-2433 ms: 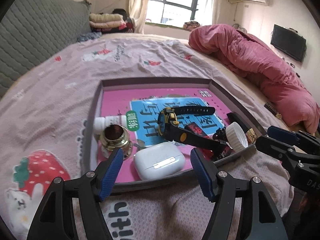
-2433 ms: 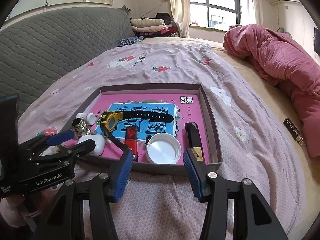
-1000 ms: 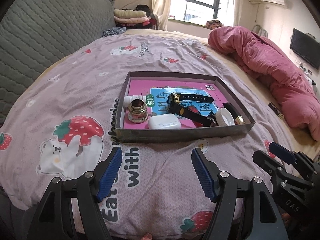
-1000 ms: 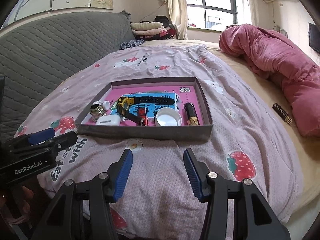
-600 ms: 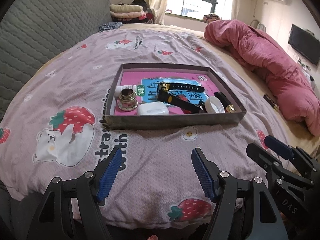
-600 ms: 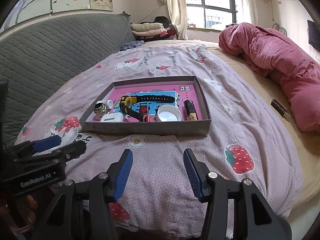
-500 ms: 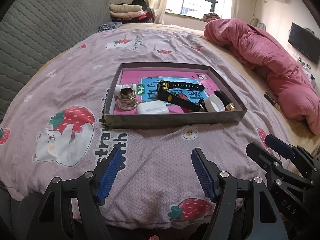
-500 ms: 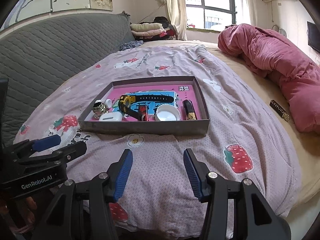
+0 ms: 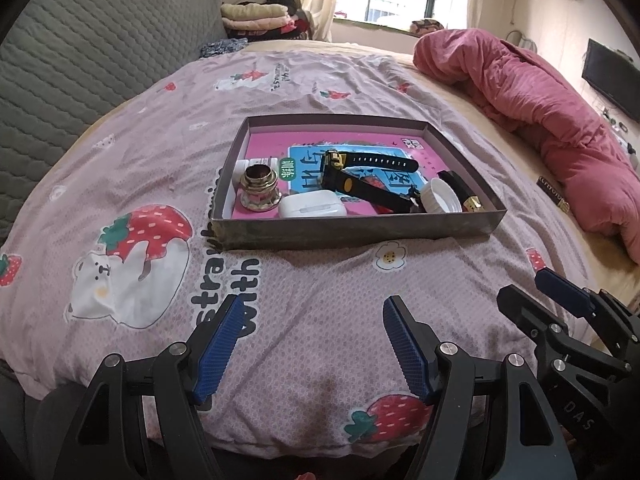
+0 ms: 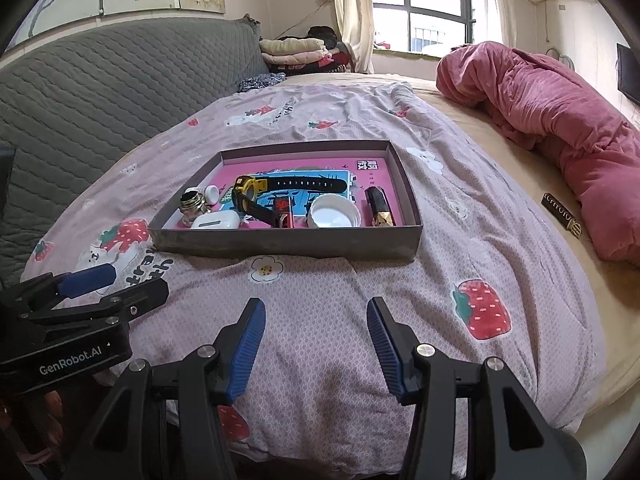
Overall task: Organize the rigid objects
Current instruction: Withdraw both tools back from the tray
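Note:
A shallow grey box [image 9: 360,230] [image 10: 280,242] with a pink bottom lies on the bed. Inside it are a brass cup [image 9: 260,188], a white earbud case [image 9: 312,205] [image 10: 216,221], a black and yellow watch [image 9: 360,176] [image 10: 280,188], a white lid [image 9: 440,198] [image 10: 335,210], a black and gold lipstick [image 10: 378,206] and a small white bottle [image 10: 210,192]. My left gripper [image 9: 310,344] hangs open over the sheet, well short of the box. Beside it my right gripper [image 10: 316,344] is open too, with nothing between its fingers.
The bed wears a pink sheet [image 9: 140,152] with strawberry prints. A red quilt [image 10: 560,120] is bunched at the right. A small dark bar [image 10: 560,216] lies on the mattress near it. A grey padded headboard [image 10: 100,100] runs along the left; folded blankets [image 10: 296,50] sit by the window.
Both grippers have pulled back from the box since the earliest frames, so the box looks smaller and farther. In the last half second little has shifted. Both stay open.

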### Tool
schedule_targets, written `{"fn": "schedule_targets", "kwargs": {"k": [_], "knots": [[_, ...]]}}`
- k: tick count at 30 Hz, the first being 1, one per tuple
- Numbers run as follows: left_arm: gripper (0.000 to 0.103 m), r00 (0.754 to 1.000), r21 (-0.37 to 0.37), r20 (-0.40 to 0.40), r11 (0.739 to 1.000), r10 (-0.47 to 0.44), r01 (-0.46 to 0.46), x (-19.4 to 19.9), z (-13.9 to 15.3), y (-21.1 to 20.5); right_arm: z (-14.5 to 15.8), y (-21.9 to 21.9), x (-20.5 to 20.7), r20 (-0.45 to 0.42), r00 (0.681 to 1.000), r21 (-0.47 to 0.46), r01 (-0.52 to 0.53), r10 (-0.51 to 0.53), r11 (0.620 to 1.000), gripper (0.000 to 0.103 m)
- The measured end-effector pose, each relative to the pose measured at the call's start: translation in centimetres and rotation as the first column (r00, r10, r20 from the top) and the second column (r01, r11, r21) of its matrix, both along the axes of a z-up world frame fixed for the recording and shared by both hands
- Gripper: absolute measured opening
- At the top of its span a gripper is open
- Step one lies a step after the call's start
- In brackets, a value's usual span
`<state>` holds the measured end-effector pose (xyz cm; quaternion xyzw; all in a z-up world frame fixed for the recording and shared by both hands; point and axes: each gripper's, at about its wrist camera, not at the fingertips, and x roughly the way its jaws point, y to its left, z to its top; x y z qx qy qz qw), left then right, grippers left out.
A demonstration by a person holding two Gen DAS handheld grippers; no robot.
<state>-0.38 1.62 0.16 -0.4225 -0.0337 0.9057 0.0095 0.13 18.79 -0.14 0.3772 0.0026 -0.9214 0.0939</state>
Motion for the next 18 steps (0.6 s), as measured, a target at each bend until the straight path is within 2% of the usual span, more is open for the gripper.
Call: {"fn": "schedule_targets", "kwargs": {"k": [13, 18], "knots": [[0.073, 1.0, 0.003, 0.021, 1.0, 0.005, -0.005, -0.4, -0.6, -0.1, -0.2, -0.2, -0.1, 0.004, 1.0, -0.01, -0.007, 0.007, 1.0, 0.052], [0.073, 1.0, 0.035, 0.028, 0.999, 0.002, -0.003, -1.0, -1.3, -0.4, -0.5, 0.1, -0.6, 0.003, 1.0, -0.022, -0.003, 0.003, 1.0, 0.052]]}}
